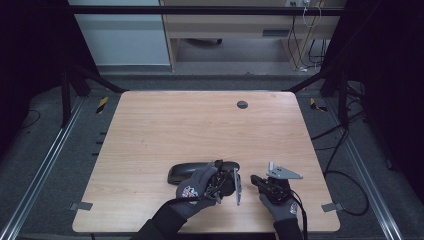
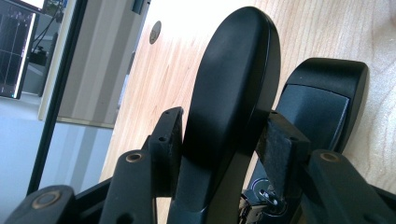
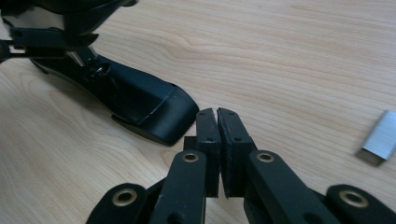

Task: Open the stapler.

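The left claw [image 2: 219,140] gripped the stapler's raised lid [image 2: 233,79]. The staple strip [image 3: 380,137] lay to the right of the closed, empty right claw [image 3: 217,121], the nearer one.

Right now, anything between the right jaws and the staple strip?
Nothing visible. Bare table lies between the shut right gripper and the staple strip; the stapler sits on the opposite side.

A pale wood-grain surface [image 1: 165,130] carries a black stapler [image 1: 181,171], a strip of staples [image 3: 379,138] and a dark round grommet [image 1: 242,104].
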Demonstrator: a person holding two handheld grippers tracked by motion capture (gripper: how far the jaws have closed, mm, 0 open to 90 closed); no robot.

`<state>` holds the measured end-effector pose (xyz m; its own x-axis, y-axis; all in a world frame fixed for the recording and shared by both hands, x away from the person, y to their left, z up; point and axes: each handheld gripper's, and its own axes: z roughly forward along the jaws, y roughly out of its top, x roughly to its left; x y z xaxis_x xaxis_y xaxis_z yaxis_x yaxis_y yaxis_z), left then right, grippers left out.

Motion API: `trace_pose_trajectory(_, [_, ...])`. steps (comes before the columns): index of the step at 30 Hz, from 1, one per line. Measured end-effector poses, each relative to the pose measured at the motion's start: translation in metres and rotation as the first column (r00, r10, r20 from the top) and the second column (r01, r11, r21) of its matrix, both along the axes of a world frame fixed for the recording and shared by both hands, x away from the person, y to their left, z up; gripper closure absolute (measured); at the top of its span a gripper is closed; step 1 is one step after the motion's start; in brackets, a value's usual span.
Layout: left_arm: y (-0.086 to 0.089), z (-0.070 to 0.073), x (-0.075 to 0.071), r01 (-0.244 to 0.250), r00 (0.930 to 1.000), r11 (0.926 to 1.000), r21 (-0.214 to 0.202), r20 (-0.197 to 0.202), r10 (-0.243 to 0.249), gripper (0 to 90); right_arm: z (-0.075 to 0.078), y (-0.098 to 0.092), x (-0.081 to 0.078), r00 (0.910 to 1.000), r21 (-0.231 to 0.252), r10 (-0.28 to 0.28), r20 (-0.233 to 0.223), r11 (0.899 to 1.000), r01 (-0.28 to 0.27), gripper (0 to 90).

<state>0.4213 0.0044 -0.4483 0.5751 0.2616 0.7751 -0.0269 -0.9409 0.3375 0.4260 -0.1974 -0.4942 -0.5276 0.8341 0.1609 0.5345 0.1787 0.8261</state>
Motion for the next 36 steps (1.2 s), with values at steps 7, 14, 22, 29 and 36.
trace_pose_trajectory(7, [0.0, 0.0, 0.0, -0.001, 1.0, 1.0, -0.008, -0.002, 0.001, 52.5, -0.002, 0.009, 0.002, 0.9994, 0.01, 0.035, -0.008, 0.999, -0.035, 90.0])
trace_pose_trajectory(14, [0.0, 0.0, 0.0, 0.0, 1.0, 0.9999, -0.015, -0.004, 0.0, 52.5, -0.005, 0.018, 0.005, 0.9979, 0.012, 0.062, -0.018, 0.998, -0.061, 90.0])
trace_pose_trajectory(22, [0.0, 0.0, 0.0, -0.002, 1.0, 0.9999, -0.016, -0.002, 0.002, 52.6, -0.008, 0.032, 0.009, 0.9964, 0.005, 0.079, -0.031, 0.997, -0.079, 90.0])
trace_pose_trajectory(29, [0.0, -0.001, 0.0, -0.001, 1.0, 1.0, -0.009, 0.005, 0.001, 52.8, -0.01, 0.042, 0.014, 0.9959, -0.002, 0.086, -0.03, 0.996, -0.086, 90.0])
trace_pose_trajectory(36, [0.0, -0.001, -0.001, -0.004, 1.0, 0.9999, -0.011, 0.006, 0.004, 52.9, -0.01, 0.05, 0.015, 0.9957, 0.004, 0.09, -0.022, 0.996, -0.09, 90.0])
